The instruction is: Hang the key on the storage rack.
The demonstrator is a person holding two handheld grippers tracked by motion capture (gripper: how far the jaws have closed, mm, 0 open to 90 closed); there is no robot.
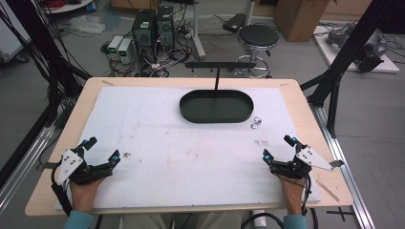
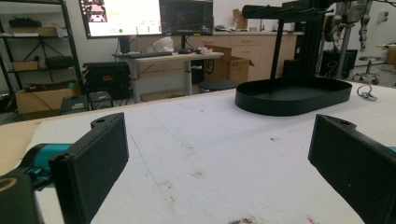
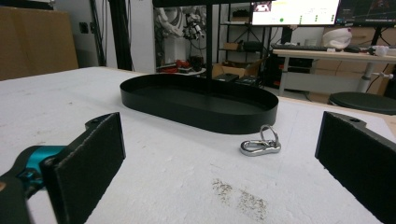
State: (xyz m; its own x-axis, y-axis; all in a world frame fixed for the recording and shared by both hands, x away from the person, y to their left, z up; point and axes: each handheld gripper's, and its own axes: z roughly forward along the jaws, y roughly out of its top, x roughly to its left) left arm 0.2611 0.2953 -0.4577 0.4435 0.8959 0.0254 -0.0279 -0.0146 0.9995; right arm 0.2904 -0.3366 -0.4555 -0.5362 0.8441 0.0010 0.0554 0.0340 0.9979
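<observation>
The right gripper view shows the shiny clip lying flat straight ahead, beside the black tray, nearer the right gripper, both grippers' jaws wide apart.

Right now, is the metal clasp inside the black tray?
No, the metal clasp lies on the white table cover just outside the black tray, clear of its wall.
</observation>
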